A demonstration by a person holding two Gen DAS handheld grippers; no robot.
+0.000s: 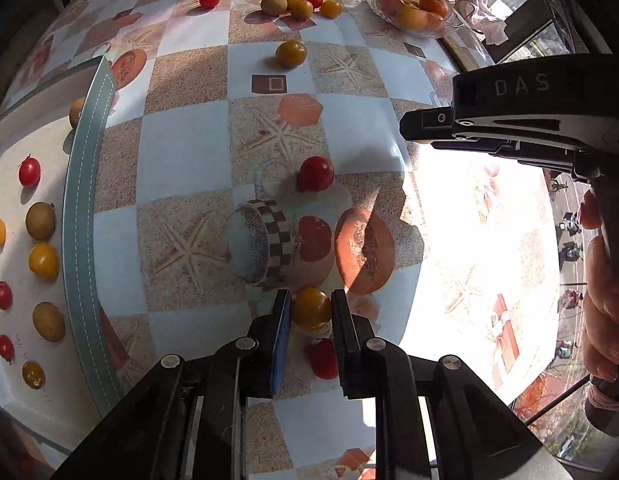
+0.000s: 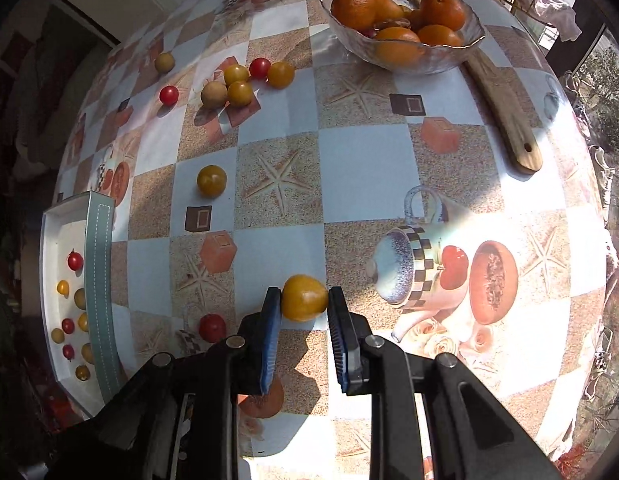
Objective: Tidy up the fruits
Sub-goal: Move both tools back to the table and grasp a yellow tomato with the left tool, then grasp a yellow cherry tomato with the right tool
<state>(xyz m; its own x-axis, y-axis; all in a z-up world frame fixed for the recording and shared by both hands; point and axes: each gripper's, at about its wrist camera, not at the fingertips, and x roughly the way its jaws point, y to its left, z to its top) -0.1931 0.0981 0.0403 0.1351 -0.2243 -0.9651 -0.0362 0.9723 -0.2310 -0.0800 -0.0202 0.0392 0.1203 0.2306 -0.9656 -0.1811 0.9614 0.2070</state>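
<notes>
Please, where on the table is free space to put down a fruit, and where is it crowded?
Free: squares between the lone yellow tomato, glass bowl and wooden board. Crowded: the tomato cluster and the white tray.

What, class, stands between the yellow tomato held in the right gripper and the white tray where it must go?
Nothing tall blocks the way. The right gripper holds the yellow tomato; a red tomato lies on the table toward the white tray, whose grey-green wall must be cleared.
</notes>
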